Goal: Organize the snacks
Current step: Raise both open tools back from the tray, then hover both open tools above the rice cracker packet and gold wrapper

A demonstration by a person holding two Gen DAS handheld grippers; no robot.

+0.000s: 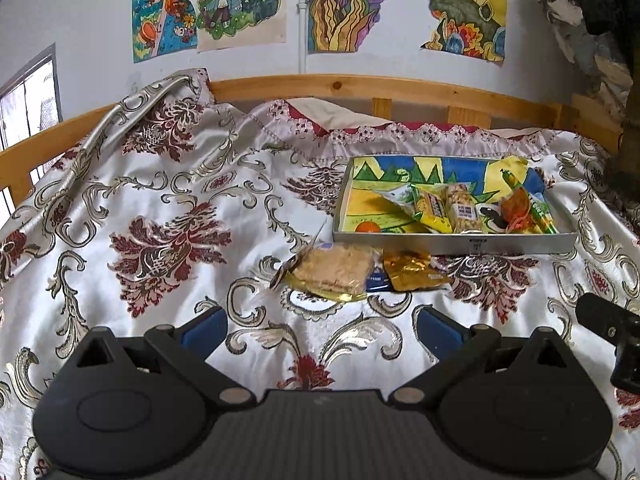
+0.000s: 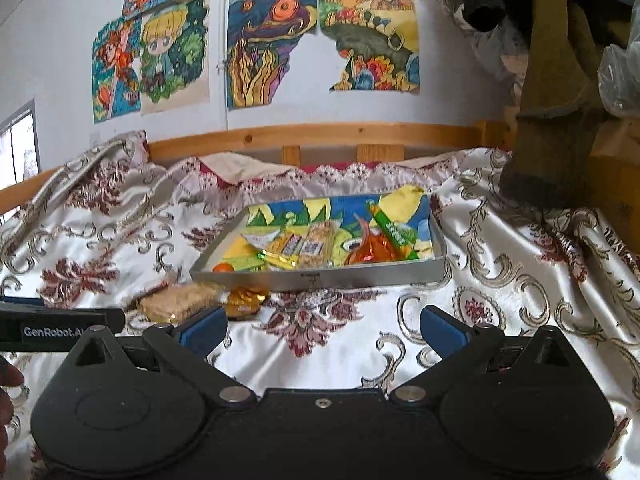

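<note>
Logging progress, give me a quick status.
Left gripper open, right gripper open, both empty. Two snacks outside tray: cracker pack, gold packet. Nothing blocking.

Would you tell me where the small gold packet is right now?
The gold packet lies on the bedspread just in front of the tray, beside the clear-wrapped cracker pack on its left.

Home bedroom: wooden bed rail (image 1: 360, 84), damask bedspread (image 1: 160, 208) over the mattress, hand-coloured drawings (image 2: 320, 40) taped to a pale wall, window (image 1: 28, 92) at left
</note>
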